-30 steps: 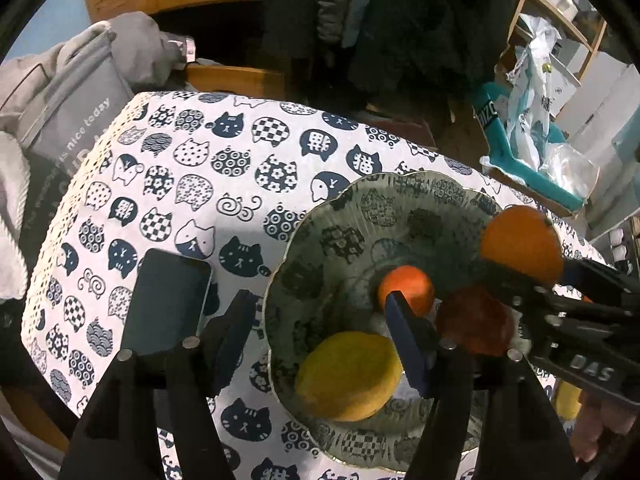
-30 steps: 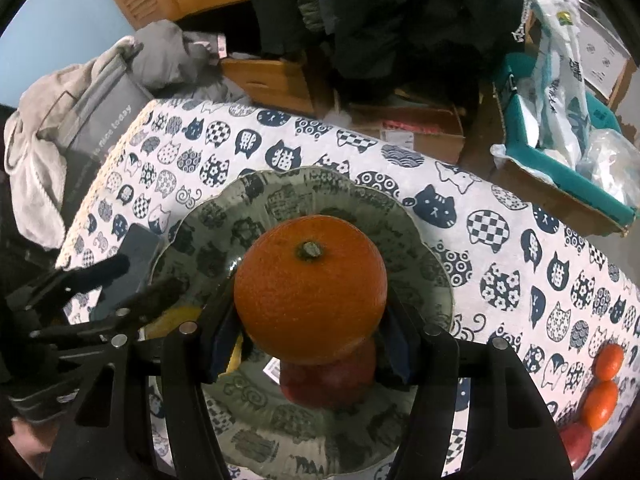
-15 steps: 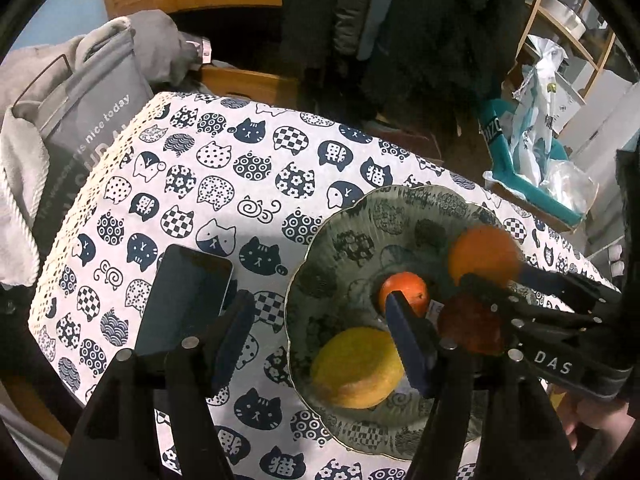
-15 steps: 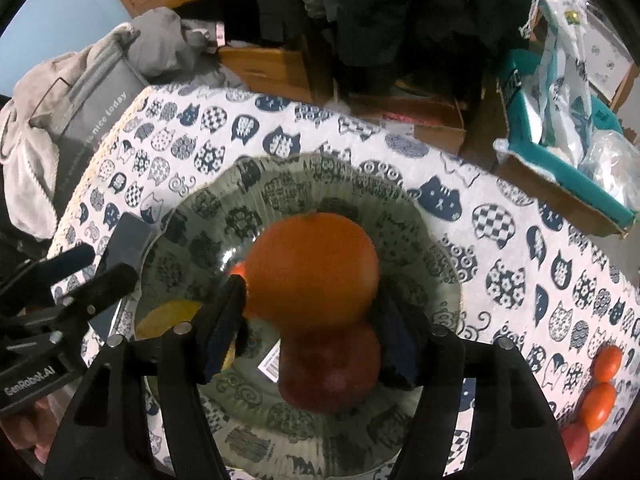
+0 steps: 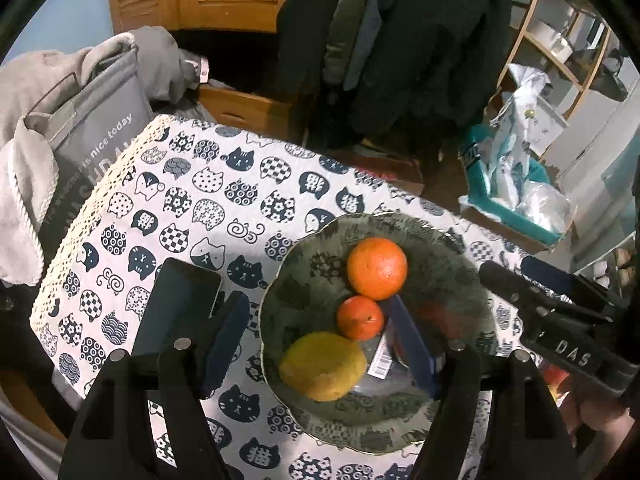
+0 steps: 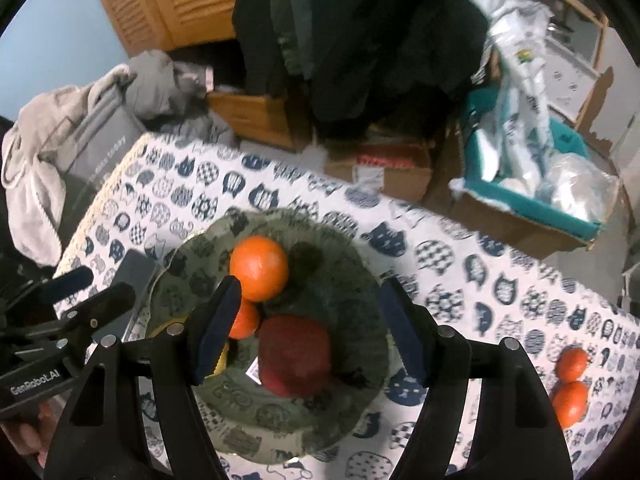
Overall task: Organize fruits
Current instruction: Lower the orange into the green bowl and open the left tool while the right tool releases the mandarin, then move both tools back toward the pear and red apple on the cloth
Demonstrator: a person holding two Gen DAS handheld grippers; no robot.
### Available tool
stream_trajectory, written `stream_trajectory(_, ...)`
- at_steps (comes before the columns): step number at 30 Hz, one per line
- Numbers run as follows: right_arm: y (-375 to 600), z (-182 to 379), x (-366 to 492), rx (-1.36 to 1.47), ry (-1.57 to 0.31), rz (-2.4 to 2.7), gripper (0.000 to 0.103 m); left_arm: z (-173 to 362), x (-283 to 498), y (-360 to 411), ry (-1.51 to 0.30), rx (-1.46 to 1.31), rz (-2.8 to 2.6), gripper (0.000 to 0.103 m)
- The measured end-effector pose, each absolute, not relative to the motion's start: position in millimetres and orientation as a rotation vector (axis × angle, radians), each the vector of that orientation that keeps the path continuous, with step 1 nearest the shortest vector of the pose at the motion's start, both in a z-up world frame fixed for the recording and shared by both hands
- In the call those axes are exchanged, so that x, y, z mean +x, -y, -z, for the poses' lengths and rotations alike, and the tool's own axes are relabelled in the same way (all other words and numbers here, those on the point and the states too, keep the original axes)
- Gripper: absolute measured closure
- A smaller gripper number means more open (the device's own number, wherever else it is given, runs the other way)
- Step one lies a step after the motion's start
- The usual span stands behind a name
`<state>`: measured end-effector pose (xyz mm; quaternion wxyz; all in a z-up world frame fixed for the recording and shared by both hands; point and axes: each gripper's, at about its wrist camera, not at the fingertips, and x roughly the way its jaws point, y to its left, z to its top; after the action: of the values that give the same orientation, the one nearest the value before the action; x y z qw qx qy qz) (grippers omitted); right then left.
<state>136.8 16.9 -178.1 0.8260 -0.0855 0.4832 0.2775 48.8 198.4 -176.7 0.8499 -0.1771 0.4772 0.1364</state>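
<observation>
Ahead of the left gripper [image 5: 320, 340], in the left wrist view, a dark patterned plate [image 5: 448, 248] sits on the cat-print tablecloth [image 5: 208, 200]. Its fingers are spread wide and hold nothing. The left finger hangs over the cloth beside a dark phone [image 5: 176, 308] that lies just left of the plate; the right finger reaches over the plate's near half. On the plate, the large orange [image 5: 377, 268] rests toward the far side, a small tangerine [image 5: 359, 317] touches its near edge, and a yellow lemon [image 5: 323, 365] lies nearest the tool, just beside the tangerine. A red apple [image 5: 440, 314] is partly hidden behind the right finger, with a barcode sticker showing below it. The right gripper [image 5: 532, 280] enters from the right edge, beyond the plate's rim.

Below the right gripper [image 6: 310, 324], in the right wrist view, the same plate [image 6: 352, 248] fills the space between and ahead of its fingers. The jaws stand wide apart and empty. The large orange [image 6: 259, 269] sits free just past the left fingertip, not touching either pad. The tangerine [image 6: 245, 319] peeks out behind the left finger, and the apple [image 6: 295, 355] lies between the fingers, closer to the tool. Well to the right, on the cloth, two more tangerines [image 6: 572, 380] rest touching each other. The left gripper [image 6: 76, 288] comes in from the left, beside the phone [image 6: 134, 276].
</observation>
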Motion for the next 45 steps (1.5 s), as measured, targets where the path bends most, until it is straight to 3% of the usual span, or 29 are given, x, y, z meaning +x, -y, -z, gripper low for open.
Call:
stream_trajectory(16, 35.8, 101.9, 97.6, -0.208, -0.828, -0.520, 0.030, 121.5, 37.2, -150.8, -0.895, -0.302, -0.215, 0.024)
stream_trajectory(32, 110.3, 54.6, 48.8, -0.145, -0.743, -0.479, 0.029, 57.8, 6.2, -95.4, -0.747, -0.171, -0.132, 0.016)
stream_trajectory(36, 130.7, 43.5, 35.2, -0.140, -0.713, -0.462, 0.022, 39.6, -4.1, -85.4, -0.699, -0.158, -0.114, 0.012)
stream_trajectory(45, 175.9, 31.6, 22.0, -0.120, -0.681, -0.413, 0.020, 25.0, -9.3, -55.7, -0.660, -0.098, -0.087, 0.005)
